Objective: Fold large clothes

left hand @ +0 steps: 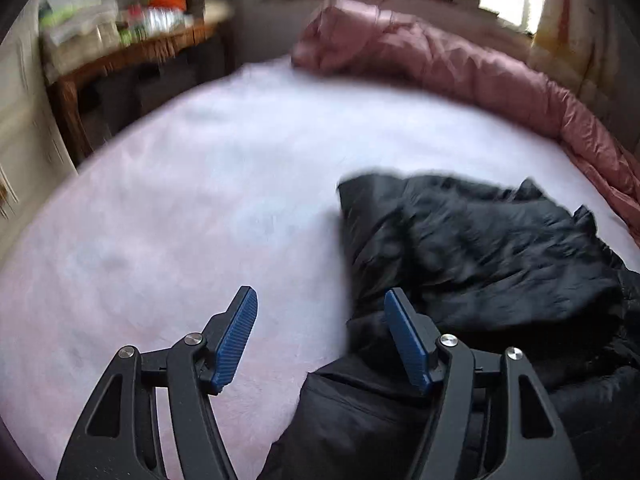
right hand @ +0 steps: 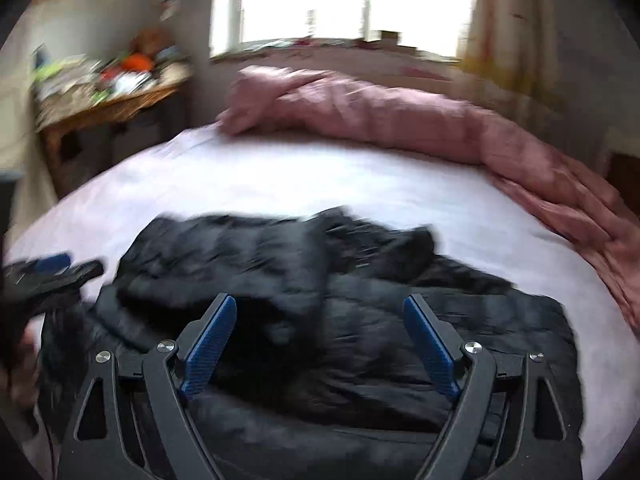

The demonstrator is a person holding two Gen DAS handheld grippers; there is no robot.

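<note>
Jacket (right hand: 320, 300), black and puffy, lies crumpled on the pale pink sheet (left hand: 200, 200) of the bed, toward its near edge. The left gripper (left hand: 320, 304) hangs over the jacket's left edge with its jaws apart and nothing between the blue pads (left hand: 236, 340); one finger is over bare sheet, the other over dark fabric. The right gripper (right hand: 320, 312) hovers above the middle of the jacket, jaws spread wide and holding nothing. A rolled pink quilt (right hand: 380, 120) runs along the far side of the bed beneath the window (right hand: 340, 4). A cluttered wooden table (left hand: 132, 48) stands at the far left.
</note>
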